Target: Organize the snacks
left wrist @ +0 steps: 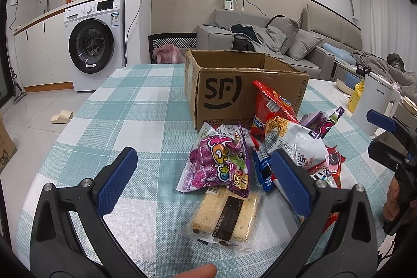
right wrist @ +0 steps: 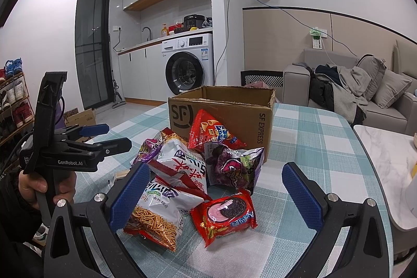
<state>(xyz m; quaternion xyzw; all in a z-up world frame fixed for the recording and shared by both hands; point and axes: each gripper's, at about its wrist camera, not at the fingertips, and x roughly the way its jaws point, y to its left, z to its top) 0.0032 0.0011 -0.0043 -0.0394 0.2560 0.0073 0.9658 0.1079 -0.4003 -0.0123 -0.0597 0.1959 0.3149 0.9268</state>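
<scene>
A pile of snack bags lies on the checked tablecloth (left wrist: 135, 106) in front of an open cardboard box (left wrist: 234, 93) (right wrist: 234, 111). My left gripper (left wrist: 203, 173) is open just above the table. A purple candy bag (left wrist: 219, 166) and a clear cracker pack (left wrist: 226, 215) lie between its fingers, untouched. My right gripper (right wrist: 216, 189) is open too. It frames a red Oreo pack (right wrist: 226, 215), with a noodle snack bag (right wrist: 159, 212) against its left finger. A red cone-snack bag (right wrist: 211, 132) leans on the box. Each gripper shows in the other's view, the left gripper (right wrist: 114, 136) and the right gripper (left wrist: 374, 132).
A white appliance (left wrist: 375, 100) stands at the table's right edge. A marble side table (right wrist: 385, 147) adjoins that side. A hand (right wrist: 39, 184) holds the left gripper's grip. Bare cloth lies left of the box. A washing machine (left wrist: 91, 43) and sofa (right wrist: 365, 95) stand beyond.
</scene>
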